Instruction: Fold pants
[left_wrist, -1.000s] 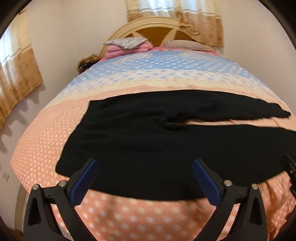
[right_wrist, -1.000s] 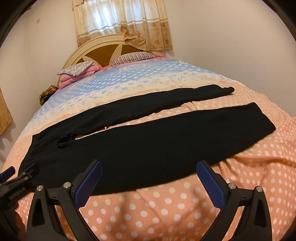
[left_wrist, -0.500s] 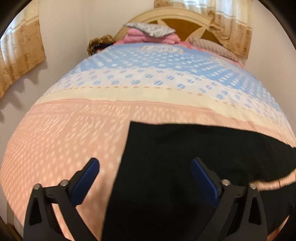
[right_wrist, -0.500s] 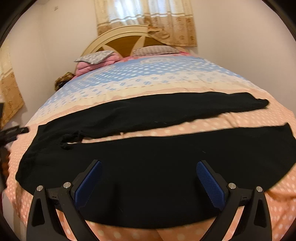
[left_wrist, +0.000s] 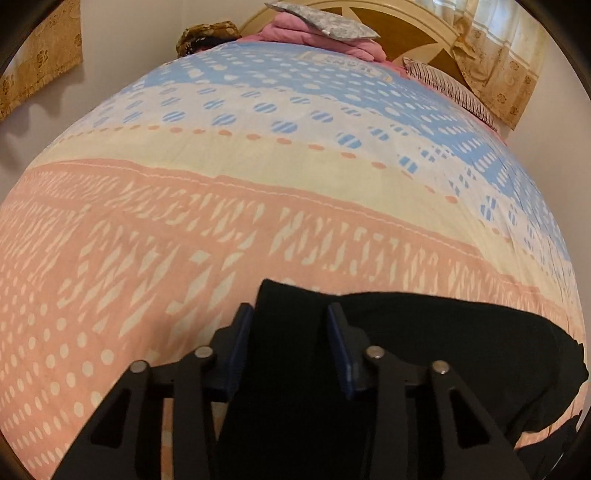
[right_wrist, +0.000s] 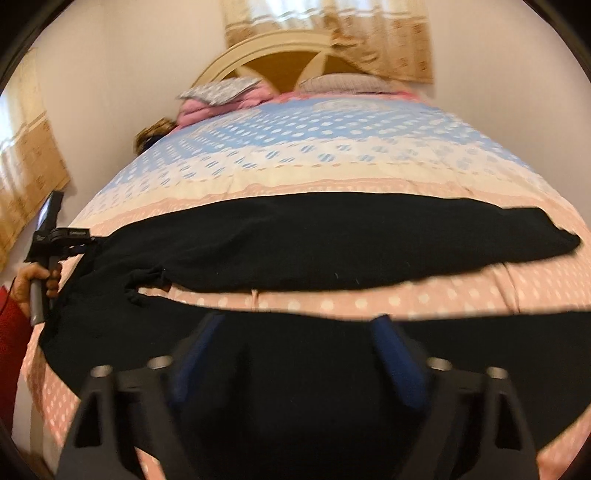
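Black pants (right_wrist: 332, 240) lie spread across the bedspread (right_wrist: 332, 162), waist at the left and both legs running right. In the left wrist view my left gripper (left_wrist: 290, 332) straddles the waistband corner (left_wrist: 291, 306). Its jaws are closing, and the black cloth fills the gap between the blue pads (left_wrist: 242, 332). In the right wrist view my right gripper (right_wrist: 295, 350) hangs low over the near leg (right_wrist: 480, 350). Its jaws are also closing, with cloth under and between them; the picture is blurred. A hand (right_wrist: 35, 277) holds the left tool at the waist end.
Pillows (right_wrist: 218, 88) and a pink blanket (left_wrist: 314, 35) are stacked against the headboard (right_wrist: 280, 62). Curtains (right_wrist: 325, 33) hang behind it and on the left wall. A red sleeve (right_wrist: 11, 332) is at the bed's left edge. The far half of the bedspread (left_wrist: 258, 110) is bare.
My left gripper swung left to the pants' waistband corner, dropped closer, and its jaws narrowed sharply. My right gripper came lower over the near leg, and its jaws began to narrow.
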